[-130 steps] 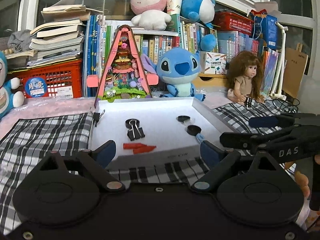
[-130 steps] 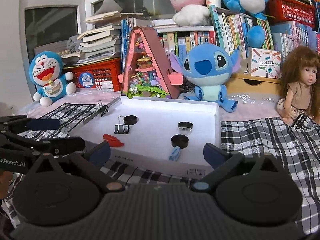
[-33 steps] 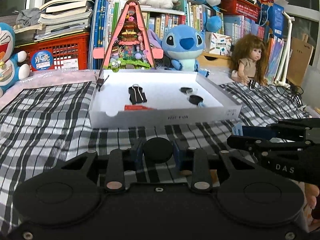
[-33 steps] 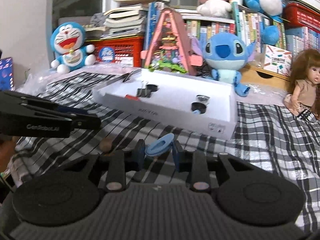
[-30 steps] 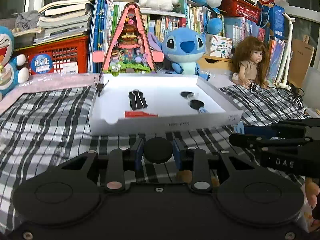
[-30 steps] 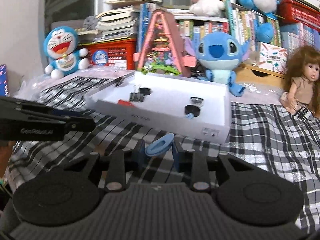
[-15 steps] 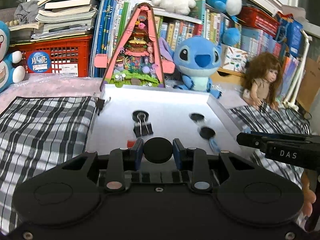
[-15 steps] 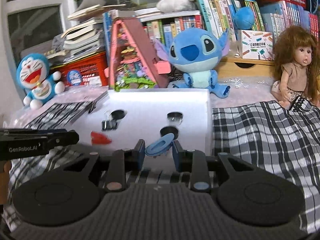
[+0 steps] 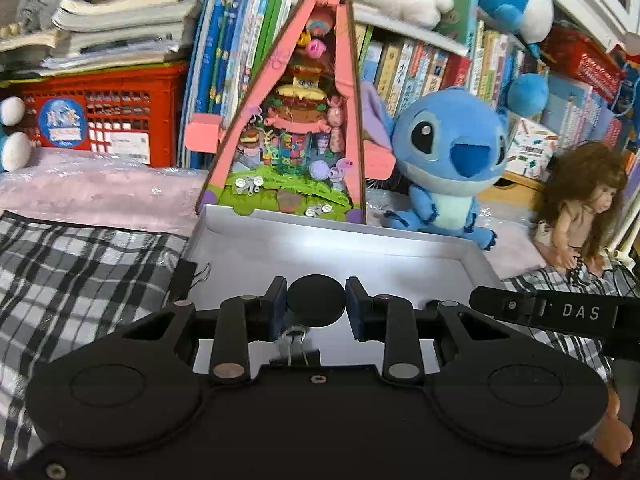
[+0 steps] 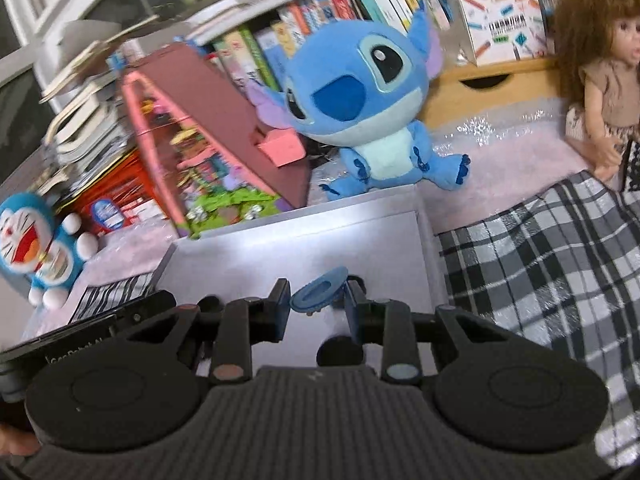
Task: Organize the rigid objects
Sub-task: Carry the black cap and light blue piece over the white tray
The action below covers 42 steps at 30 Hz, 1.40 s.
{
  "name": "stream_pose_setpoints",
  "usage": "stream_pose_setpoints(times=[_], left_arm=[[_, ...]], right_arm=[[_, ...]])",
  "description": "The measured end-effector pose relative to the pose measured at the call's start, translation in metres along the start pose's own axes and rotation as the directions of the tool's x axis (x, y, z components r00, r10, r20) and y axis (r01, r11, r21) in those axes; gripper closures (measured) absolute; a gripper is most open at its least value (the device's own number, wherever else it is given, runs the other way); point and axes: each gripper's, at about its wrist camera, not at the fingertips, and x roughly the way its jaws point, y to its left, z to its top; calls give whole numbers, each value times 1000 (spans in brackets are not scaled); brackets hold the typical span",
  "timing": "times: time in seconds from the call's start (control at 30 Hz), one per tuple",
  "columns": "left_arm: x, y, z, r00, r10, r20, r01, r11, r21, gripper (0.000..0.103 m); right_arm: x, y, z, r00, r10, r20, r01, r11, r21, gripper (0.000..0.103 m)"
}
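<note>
The left tongs (image 9: 316, 307) were squeezed tight on a round black cap (image 9: 316, 301), which sat between the 2 blue pads (image 9: 277, 309). Just under the cap, close to the tongs, a black binder clip (image 9: 295, 354) lay on the floor of the white box (image 9: 360, 236). The cap hung over the inside of that box. To the right of the left tongs, the arm of the right tongs (image 9: 556, 312) reached in over the box. The right tongs (image 10: 317, 306) were squeezed tight on a blue clip (image 10: 319, 290), tilted between the 2 pads (image 10: 282, 308). It hung over the white box (image 10: 328, 210) too. Under these tongs a round black cap (image 10: 339, 353) lay on the box floor. To their left the left tongs (image 10: 80, 340) poked in. Right of the box lay a black and white checked cloth (image 10: 540, 248). Past the far wall of the box stood a pink toy house (image 9: 296, 120) and a blue stuffed toy (image 9: 448, 160). Farther right sat a doll (image 9: 576, 200) with brown hair. Far left was a red basket (image 9: 100, 116), and books (image 9: 420, 64) stood behind it all.
</note>
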Motion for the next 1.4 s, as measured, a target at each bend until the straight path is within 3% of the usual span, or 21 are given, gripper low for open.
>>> stream_pose_setpoints(times=[0.47,0.83,1.4], left_arm=[[55,1,6,997,71,-16,-71,996,52,73],[71,4,2,994,100,-35,-97,993,64,73],[79,0,-1,991,119,-54,-114,989,92,73]], right_arm=[[60,-2,11,996,-85,-21,86,996,10,69],[73,6,10,992,-122,-18,121,991,-52,69],[80,6,6,991,-133,-27,131,990,-59,69]])
